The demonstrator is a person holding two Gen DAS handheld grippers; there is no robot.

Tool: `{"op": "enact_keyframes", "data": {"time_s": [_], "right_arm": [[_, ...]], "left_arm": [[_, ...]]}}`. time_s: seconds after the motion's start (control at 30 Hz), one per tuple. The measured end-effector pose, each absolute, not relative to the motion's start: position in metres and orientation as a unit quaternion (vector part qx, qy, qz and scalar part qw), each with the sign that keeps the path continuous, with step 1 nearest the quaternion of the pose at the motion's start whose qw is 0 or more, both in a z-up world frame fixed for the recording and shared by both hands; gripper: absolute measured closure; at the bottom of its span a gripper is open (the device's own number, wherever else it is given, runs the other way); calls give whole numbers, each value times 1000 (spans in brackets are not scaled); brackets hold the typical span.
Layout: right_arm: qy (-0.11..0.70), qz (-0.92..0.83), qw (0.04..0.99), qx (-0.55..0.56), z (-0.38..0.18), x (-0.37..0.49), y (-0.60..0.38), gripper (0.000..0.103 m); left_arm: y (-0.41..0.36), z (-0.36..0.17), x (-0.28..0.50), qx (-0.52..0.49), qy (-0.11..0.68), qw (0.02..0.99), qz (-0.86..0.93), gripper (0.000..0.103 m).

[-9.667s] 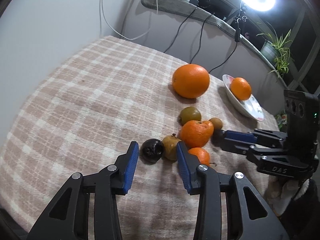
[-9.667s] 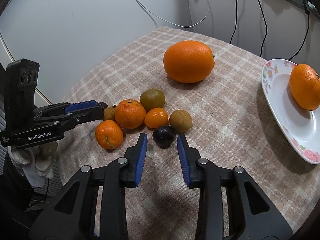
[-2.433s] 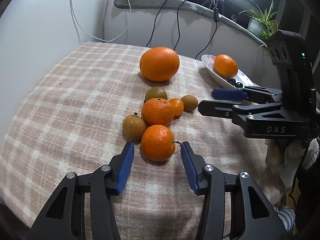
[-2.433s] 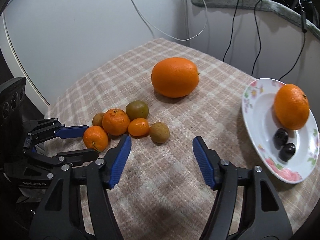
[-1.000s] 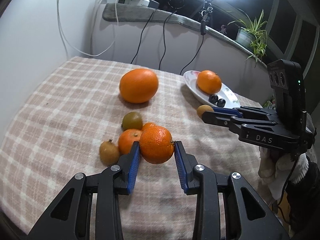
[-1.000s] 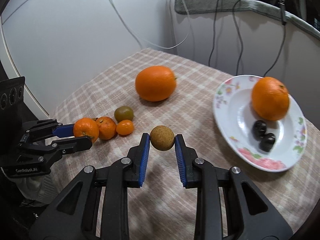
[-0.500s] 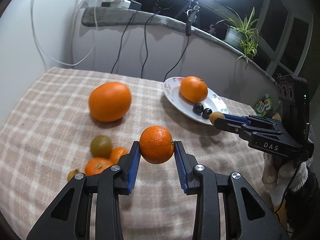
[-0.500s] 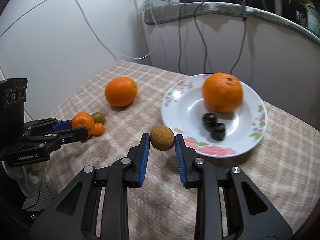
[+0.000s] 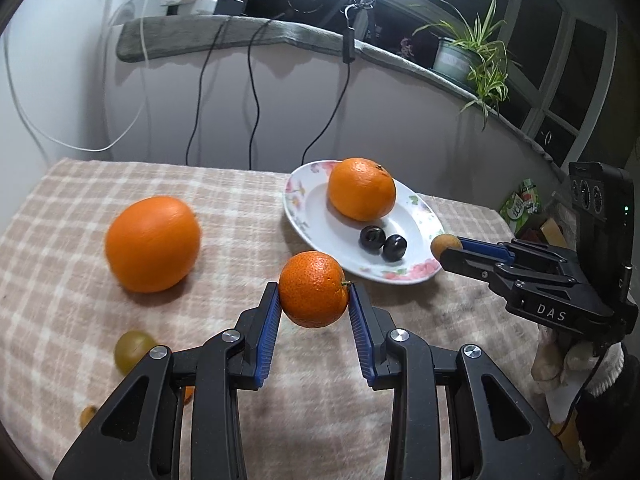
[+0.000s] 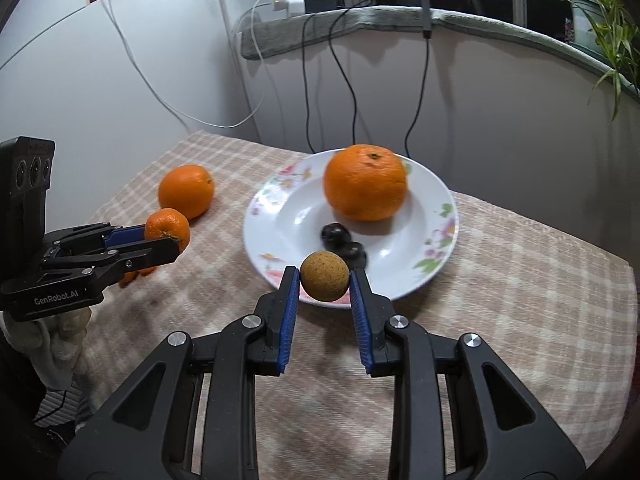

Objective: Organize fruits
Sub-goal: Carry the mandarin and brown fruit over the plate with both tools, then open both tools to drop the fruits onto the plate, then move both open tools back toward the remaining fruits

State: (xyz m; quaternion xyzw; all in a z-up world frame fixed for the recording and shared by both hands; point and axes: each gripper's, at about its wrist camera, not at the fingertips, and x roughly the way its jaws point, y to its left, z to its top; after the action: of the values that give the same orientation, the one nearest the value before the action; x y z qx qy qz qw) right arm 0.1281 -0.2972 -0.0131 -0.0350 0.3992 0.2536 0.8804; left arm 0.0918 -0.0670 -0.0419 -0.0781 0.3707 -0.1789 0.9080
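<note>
My left gripper [image 9: 314, 300] is shut on a small mandarin [image 9: 314, 289] and holds it above the cloth, just left of the white flowered plate [image 9: 316, 224]. My right gripper [image 10: 325, 280] is shut on a small brown round fruit [image 10: 324, 276] at the plate's near rim [image 10: 436, 276]. The plate holds an orange [image 10: 365, 182] and two dark plums [image 10: 336, 236]. A big orange [image 9: 152, 244] lies on the cloth to the left. A green fruit [image 9: 132, 350] and small orange fruits [image 9: 88, 416] lie near the left gripper.
The table has a checked cloth [image 9: 60, 292]. Cables [image 9: 256, 92] hang down the back wall from a ledge [image 9: 224, 32]. A potted plant [image 9: 476, 60] stands on the ledge at the right. The table edge is close on the right [image 10: 624, 280].
Both grippers have carried their fruits toward the plate. The plate looms larger in both views, and the loose fruit pile has dropped behind to the lower left.
</note>
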Motion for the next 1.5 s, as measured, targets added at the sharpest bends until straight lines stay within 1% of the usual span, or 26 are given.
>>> {"op": "enact_keyframes", "data": {"time_s": [0.4, 1.07, 1.17, 1.23, 1.27, 1.3, 1.33, 1.37, 1.4, 1.43, 1.5], "right_arm": [[402, 235, 884, -43, -19, 142, -307, 76], [408, 237, 880, -49, -27, 150, -306, 76], [407, 236, 881, -51, -27, 151, -305, 76], [408, 237, 880, -51, -27, 151, -305, 76], [408, 237, 880, -52, -27, 151, -304, 76], [408, 236, 880, -53, -27, 151, -303, 71], [406, 234, 882, -56, -27, 150, -303, 66], [403, 230, 884, -57, -26, 149, -302, 50], [398, 228, 887, -57, -25, 148, -303, 37], [393, 226, 890, -56, -24, 147, -303, 33], [390, 226, 891, -52, -22, 146, -304, 27]], "left_arm": [[-90, -46, 119, -54, 381, 905, -181, 70], [-101, -45, 130, -38, 380, 906, -181, 70], [-101, -45, 130, -37, 381, 906, -183, 68], [-102, -44, 130, -38, 381, 905, -184, 60], [-102, -44, 129, -38, 381, 906, -183, 51], [-101, -44, 129, -39, 380, 906, -183, 46], [-102, -44, 129, -40, 380, 906, -183, 46], [-102, -44, 129, -40, 381, 906, -183, 46], [-102, -44, 129, -40, 381, 905, -183, 45], [-102, -44, 129, -40, 382, 905, -184, 44], [-103, -44, 128, -36, 381, 905, -185, 35]]}}
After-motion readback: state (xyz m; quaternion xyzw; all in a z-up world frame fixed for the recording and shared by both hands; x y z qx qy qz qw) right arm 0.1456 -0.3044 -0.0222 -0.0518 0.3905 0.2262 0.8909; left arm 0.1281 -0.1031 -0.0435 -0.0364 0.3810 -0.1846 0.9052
